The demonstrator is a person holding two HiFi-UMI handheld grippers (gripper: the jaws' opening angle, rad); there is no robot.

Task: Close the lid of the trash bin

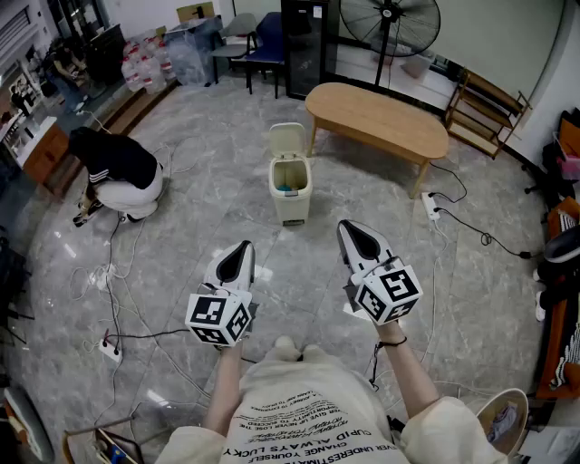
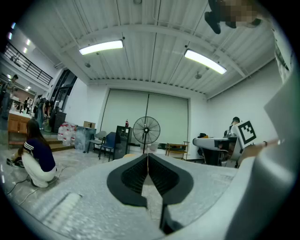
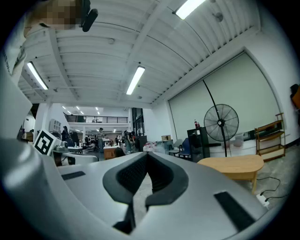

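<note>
Found the trash bin (image 1: pixel 290 198) standing on the grey marbled floor (image 1: pixel 208 181), its lid (image 1: pixel 287 140) raised upright at the far rim and the mouth uncovered, with something blue lying inside. Held the left gripper (image 1: pixel 245 247) on the near side of the trash bin, slightly to its left and well apart from it, pointed level toward it. Showed that gripper's jaws pressed together, clamping nothing. Held the right gripper (image 1: pixel 352 232) likewise on the near side of the trash bin, slightly to its right, well apart from it and level. Showed those jaws closed against each other too, with nothing between them. Saw a light wooden table (image 1: pixel 381 118) just beyond the trash bin and to its right, close but apart. Saw a crouching person (image 1: pixel 118 168) in a dark top to the left of the trash bin, well apart. Noted a standing fan (image 1: pixel 390 20) far beyond the trash bin, a power strip (image 1: pixel 430 207) on the floor to the right of the trash bin, and a black cable (image 1: pixel 485 237) trailing farther right from it.
</note>
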